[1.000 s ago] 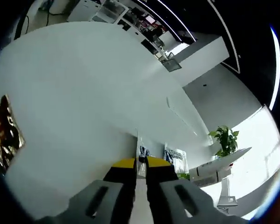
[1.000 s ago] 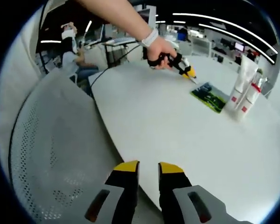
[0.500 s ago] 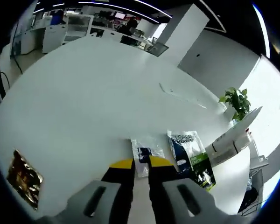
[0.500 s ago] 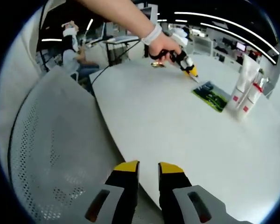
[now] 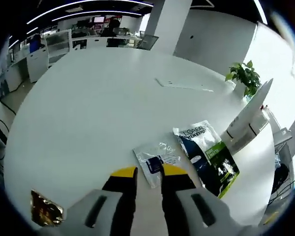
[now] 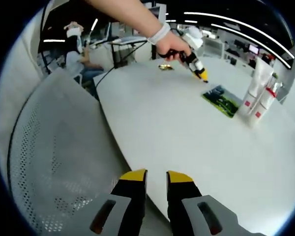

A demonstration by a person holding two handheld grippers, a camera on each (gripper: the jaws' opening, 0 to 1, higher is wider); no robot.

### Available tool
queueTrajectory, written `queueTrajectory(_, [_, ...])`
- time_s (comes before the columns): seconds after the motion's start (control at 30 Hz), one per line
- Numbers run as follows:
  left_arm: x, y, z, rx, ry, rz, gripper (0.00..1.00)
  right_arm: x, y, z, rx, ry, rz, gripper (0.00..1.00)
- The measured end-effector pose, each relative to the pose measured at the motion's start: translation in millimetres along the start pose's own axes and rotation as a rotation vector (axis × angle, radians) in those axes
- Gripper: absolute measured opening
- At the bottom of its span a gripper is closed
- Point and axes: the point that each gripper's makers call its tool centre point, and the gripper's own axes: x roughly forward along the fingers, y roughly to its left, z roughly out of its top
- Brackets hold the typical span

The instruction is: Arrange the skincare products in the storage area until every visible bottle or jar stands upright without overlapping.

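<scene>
A small clear sachet with a blue label (image 5: 155, 160) lies flat on the round white table (image 5: 88, 113), its near corner between the tips of my left gripper (image 5: 148, 172). The jaws stand a little apart and do not pinch it. Right beside it is a dark green packet (image 5: 206, 157). Two white tubes with red bands (image 6: 258, 83) stand upright on their caps past the green packet (image 6: 220, 101); one white tube (image 5: 247, 115) rises at the right of the left gripper view. A hand holds my left gripper (image 6: 204, 77) above the table. My right gripper (image 6: 156, 177) hovers at the near table edge, narrowly open, holding nothing.
A gold foil packet (image 5: 45, 209) lies near the table's edge, also seen as the gold packet (image 6: 163, 67) behind the hand. A sheet of paper (image 5: 182, 83) and a potted plant (image 5: 243, 76) are further off. A grey perforated chair (image 6: 54, 162) stands beside the table; a seated person (image 6: 76, 49) is beyond it.
The left gripper's jaws have spread wider around the sachet, and its camera has tilted down onto the table. In the right view the hand has lifted that gripper slightly. The right gripper stays still.
</scene>
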Motion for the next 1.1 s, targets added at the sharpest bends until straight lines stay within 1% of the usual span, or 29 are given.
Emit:
queueTrajectory(0.13, [-9,6.0,7.2,0.028,-0.017,0.009,0.14,0,0,0.4,-0.001,-0.002,-0.002,0.15])
queueTrajectory(0.17, [-13,11.9,10.8,0.066,-0.029,0.024,0.15,0,0,0.1,-0.003,-0.001,-0.001,0.15])
queueTrajectory(0.2, [-15,14.3,11.5,0.077,-0.03,0.024,0.16,0,0,0.1,-0.003,-0.001,0.0,0.15])
queueTrajectory(0.27, [-23,23.7,9.3,0.101,-0.016,0.039,0.23,0,1,0.7,-0.007,-0.003,0.001,0.15])
queueTrajectory(0.33, [-33,37.3,7.0,0.173,-0.005,0.073,0.27,0,1,0.7,-0.008,-0.003,0.003,0.15])
queueTrajectory(0.43, [-44,57.4,1.8,0.194,0.019,0.093,0.3,0,2,0.8,-0.01,-0.003,0.007,0.15])
queueTrajectory(0.47, [-52,65.2,0.1,0.208,0.021,0.109,0.32,0,2,0.9,-0.01,-0.004,0.008,0.15])
queueTrajectory(0.57, [-67,88.7,-4.8,0.24,0.017,0.154,0.4,1,1,0.7,-0.01,-0.004,0.006,0.15])
queueTrajectory(0.63, [-75,100.8,-12.8,0.244,0.026,0.165,0.46,0,1,1.0,-0.007,-0.005,0.005,0.15])
queueTrajectory(0.67, [-77,102.5,-15.2,0.238,0.032,0.164,0.49,0,1,1.1,-0.008,-0.006,0.006,0.15])
queueTrajectory(0.7, [-79,107.1,-23.0,0.176,0.057,0.149,0.53,1,2,0.9,-0.008,-0.004,0.008,0.15])
queueTrajectory(0.73, [-80,111.9,-25.6,0.161,0.065,0.148,0.58,1,2,0.4,-0.012,-0.001,0.011,0.15])
queueTrajectory(0.77, [-82,116.5,-27.1,0.172,0.064,0.161,0.6,1,3,0.5,-0.016,-0.002,0.011,0.15])
queueTrajectory(0.8, [-88,117.2,-31.6,0.21,0.074,0.182,0.61,1,3,0.7,-0.016,-0.003,0.013,0.15])
queueTrajectory(0.87, [-89,126.1,-41.6,0.239,0.109,0.194,0.59,1,3,0.5,-0.017,-0.001,0.013,0.15])
queueTrajectory(0.97, [-87,131.6,-52.0,0.25,0.142,0.198,0.58,1,3,0.7,-0.015,0.0,0.014,0.15])
queueTrajectory(1.0, [-89,131.8,-57.8,0.245,0.169,0.205,0.57,1,3,0.5,-0.015,0.001,0.015,0.15])
queueTrajectory(1.03, [-90,132.7,-60.0,0.24,0.176,0.202,0.56,1,3,0.3,-0.016,0.002,0.016,0.15])
queueTrajectory(1.07, [-90,134.4,-57.0,0.22,0.158,0.205,0.54,1,3,-0.1,-0.017,0.004,0.016,0.15])
queueTrajectory(1.1, [-90,131.5,-57.4,0.216,0.158,0.202,0.52,1,3,-0.5,-0.017,0.006,0.014,0.15])
